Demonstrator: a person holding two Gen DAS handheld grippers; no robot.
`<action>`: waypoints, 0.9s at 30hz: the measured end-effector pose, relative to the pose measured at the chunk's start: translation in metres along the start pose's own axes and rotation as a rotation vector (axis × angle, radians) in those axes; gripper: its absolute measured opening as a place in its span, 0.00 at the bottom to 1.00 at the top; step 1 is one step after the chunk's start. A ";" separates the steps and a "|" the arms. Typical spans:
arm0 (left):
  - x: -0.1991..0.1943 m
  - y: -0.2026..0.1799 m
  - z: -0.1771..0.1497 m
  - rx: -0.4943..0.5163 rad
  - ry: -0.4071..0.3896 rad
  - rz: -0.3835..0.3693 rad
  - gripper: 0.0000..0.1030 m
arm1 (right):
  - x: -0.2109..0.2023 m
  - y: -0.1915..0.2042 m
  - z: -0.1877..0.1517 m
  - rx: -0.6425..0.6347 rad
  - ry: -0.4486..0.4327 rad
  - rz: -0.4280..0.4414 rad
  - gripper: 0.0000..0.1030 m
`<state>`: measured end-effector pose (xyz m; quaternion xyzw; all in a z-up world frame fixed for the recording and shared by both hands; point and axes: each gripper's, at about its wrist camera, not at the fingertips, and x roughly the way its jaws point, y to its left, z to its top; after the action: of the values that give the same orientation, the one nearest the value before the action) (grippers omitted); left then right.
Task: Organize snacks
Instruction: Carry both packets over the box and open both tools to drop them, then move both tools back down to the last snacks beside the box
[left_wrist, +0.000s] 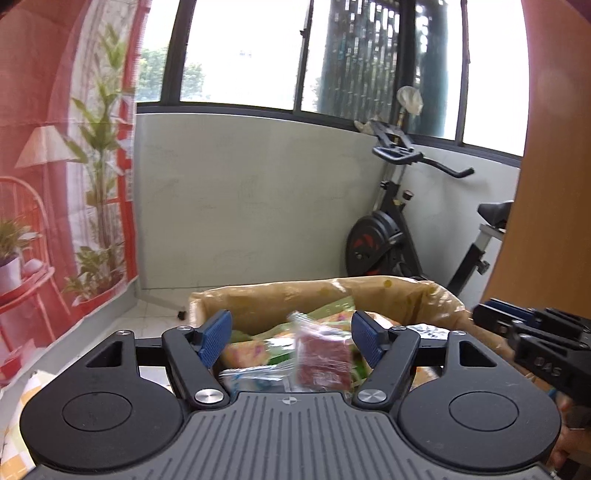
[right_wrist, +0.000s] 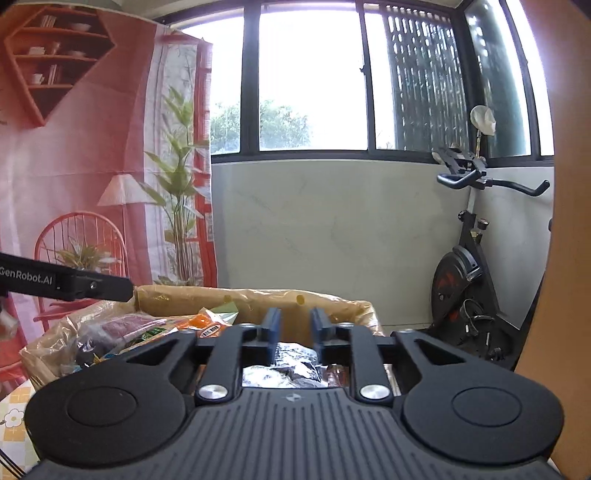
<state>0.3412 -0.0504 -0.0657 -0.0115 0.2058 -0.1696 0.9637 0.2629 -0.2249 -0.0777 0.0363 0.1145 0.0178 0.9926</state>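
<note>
A brown cardboard box (left_wrist: 280, 291) full of mixed snack packets stands right in front of both grippers. My left gripper (left_wrist: 291, 339) hangs open over it. A red snack packet in clear wrap (left_wrist: 323, 360) shows blurred in the gap between its blue pads (left_wrist: 216, 341), touching neither. In the right wrist view my right gripper (right_wrist: 295, 330) is open by a narrow gap above the box (right_wrist: 258, 299), with nothing between the pads. A dark silvery packet (right_wrist: 291, 363) lies below it. Orange and green packets (right_wrist: 207, 323) fill the box's left side.
An exercise bike (left_wrist: 391, 240) stands behind the box at the right wall. A red printed backdrop (left_wrist: 55, 184) hangs on the left. A wooden panel (left_wrist: 546, 221) rises at the right edge. A checked cloth (right_wrist: 14, 417) covers the table under the box.
</note>
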 end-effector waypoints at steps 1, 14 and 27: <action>-0.003 0.004 0.000 -0.011 -0.001 0.004 0.72 | -0.003 -0.002 -0.001 0.009 -0.003 0.002 0.21; -0.062 0.025 -0.027 -0.143 -0.012 0.006 0.72 | -0.062 -0.006 -0.018 0.068 -0.024 0.083 0.21; -0.086 0.033 -0.083 -0.279 0.075 0.039 0.71 | -0.096 -0.004 -0.061 0.069 0.061 0.111 0.21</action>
<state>0.2453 0.0132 -0.1108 -0.1350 0.2633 -0.1210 0.9475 0.1557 -0.2289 -0.1152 0.0763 0.1433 0.0699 0.9843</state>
